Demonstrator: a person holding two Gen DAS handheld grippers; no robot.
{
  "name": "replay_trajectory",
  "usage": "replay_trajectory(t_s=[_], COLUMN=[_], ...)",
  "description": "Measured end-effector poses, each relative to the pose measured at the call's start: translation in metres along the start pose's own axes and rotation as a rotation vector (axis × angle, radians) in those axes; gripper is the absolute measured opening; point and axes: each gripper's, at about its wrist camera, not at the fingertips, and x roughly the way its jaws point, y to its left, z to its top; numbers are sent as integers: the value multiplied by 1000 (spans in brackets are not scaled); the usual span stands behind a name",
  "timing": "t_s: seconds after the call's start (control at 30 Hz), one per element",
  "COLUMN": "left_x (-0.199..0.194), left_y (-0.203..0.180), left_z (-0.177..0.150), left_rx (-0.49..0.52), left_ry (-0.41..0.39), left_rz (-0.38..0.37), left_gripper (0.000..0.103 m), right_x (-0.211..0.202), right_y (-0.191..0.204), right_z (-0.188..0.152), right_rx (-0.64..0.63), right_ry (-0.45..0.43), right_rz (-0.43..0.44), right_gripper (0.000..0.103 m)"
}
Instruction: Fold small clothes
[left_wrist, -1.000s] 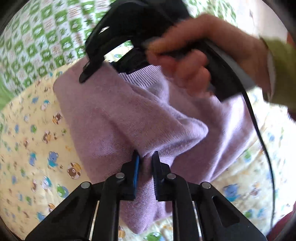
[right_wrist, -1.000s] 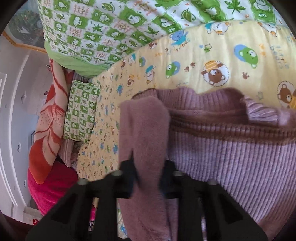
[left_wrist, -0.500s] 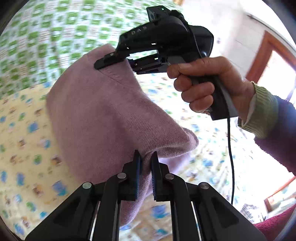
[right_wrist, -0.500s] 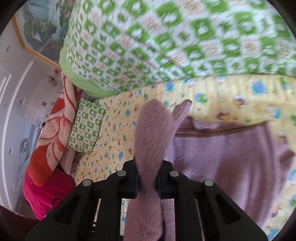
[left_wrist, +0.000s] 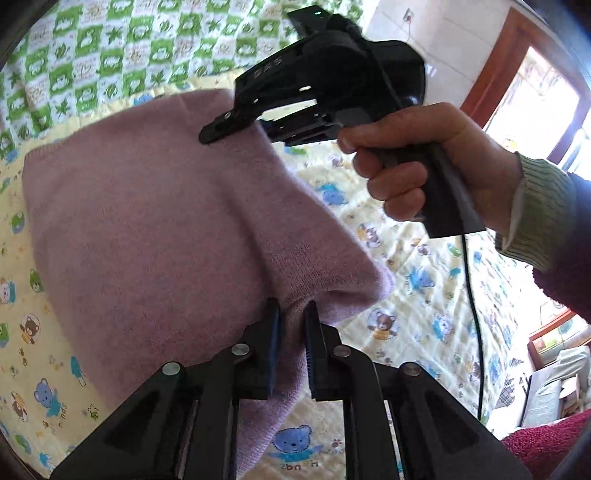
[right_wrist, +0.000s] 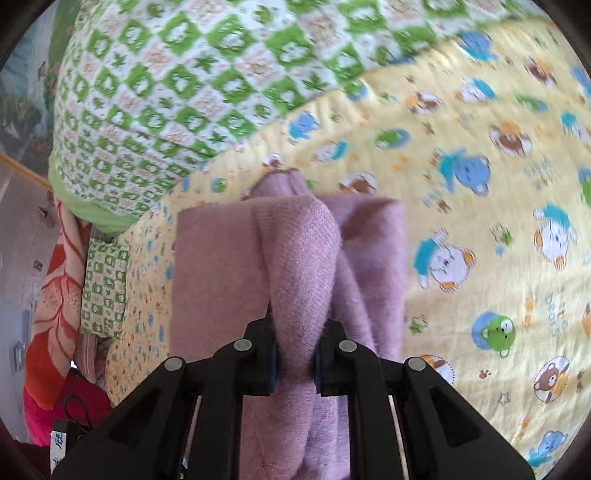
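At the centre of both frames, the sweater (left_wrist: 155, 229) hung over the bedsheet (left_wrist: 424, 280), pinched by the left gripper (left_wrist: 291, 325), whose jaws had just eased wider, and by the right gripper (right_wrist: 293, 343). Mid-fold, apparently; next, lay the lifted edge down evenly.

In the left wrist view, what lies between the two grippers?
A taut span of the lilac knitted sweater, pinched by the left gripper below and the right gripper above, over the yellow bear-print quilt.
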Motion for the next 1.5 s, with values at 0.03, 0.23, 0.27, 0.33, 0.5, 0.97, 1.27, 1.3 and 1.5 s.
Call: replay_trajectory(t_s=[0.03,0.23,0.27,0.33,0.5,0.97,1.27,1.3,1.5], left_x=[1,-22,-29,-39,-67,-61,-45,-41,-19], left_y=[4,5,5,13,45,105,84,84,85], left_z=[-2,-10,-13,-18,-39,-73,-59,-59,-62], left_rx=[-12,-51,-59,-96,-240,-511,-450,-449,-446], left_ry=[-1,-27,-36,-48,-69,-20,24,32,73], left_rz=[-1,16,25,36,66,79,85,87,100], left_gripper=[17,53,54,59,65,66,66,66,73], right_x=[2,-19,-25,-42,-74,-48,-91,-91,-48], right_y=[-6,2,3,10,20,34,39,37,-2], right_z=[-1,-9,-13,-24,-60,-128,-114,-114,-124], right_rx=[31,42,37,21,1,-80,-126,-129,-80], right_ry=[2,-40,-51,-80,-111,11,-73,-68,10], right_rz=[17,-15,-17,-15,20,-101,-135,-151,-238], right_gripper=[19,52,55,55,55,18,7,7,7])
